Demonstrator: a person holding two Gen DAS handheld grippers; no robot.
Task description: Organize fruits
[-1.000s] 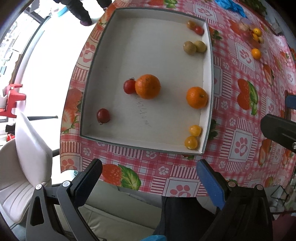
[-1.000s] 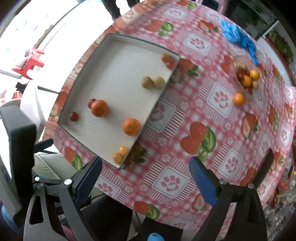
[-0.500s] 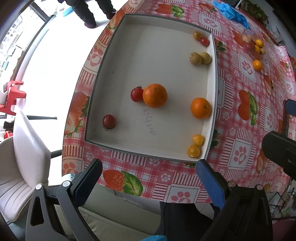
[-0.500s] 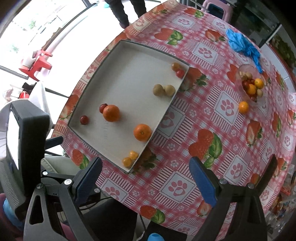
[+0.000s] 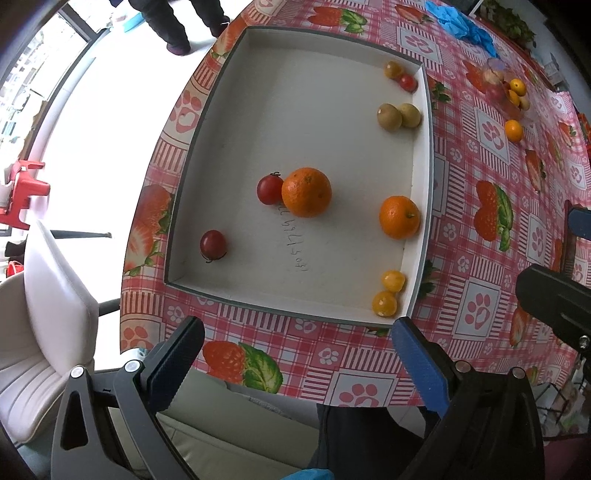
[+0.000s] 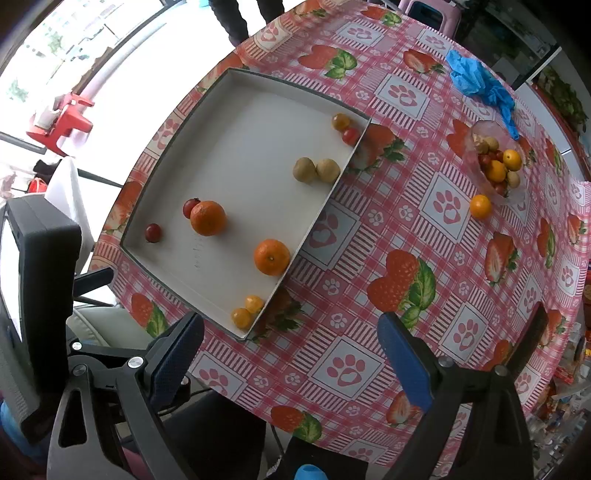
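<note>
A shallow white tray lies on the table and holds fruit: two oranges, two red tomatoes, two yellow tomatoes in the near right corner, two brown-green round fruits and two small tomatoes at the far right. A clear bowl of mixed fruit stands far right, with a loose orange beside it. My left gripper and right gripper are both open, empty, above the table's near edge.
The round table has a red checked cloth with strawberry and paw prints. A crumpled blue bag lies at the far side. A white chair stands left of the table. A person's legs stand beyond it.
Both grippers have drawn back and up from the table, so the tray and fruit sit lower and farther in view. No fruit has moved.
</note>
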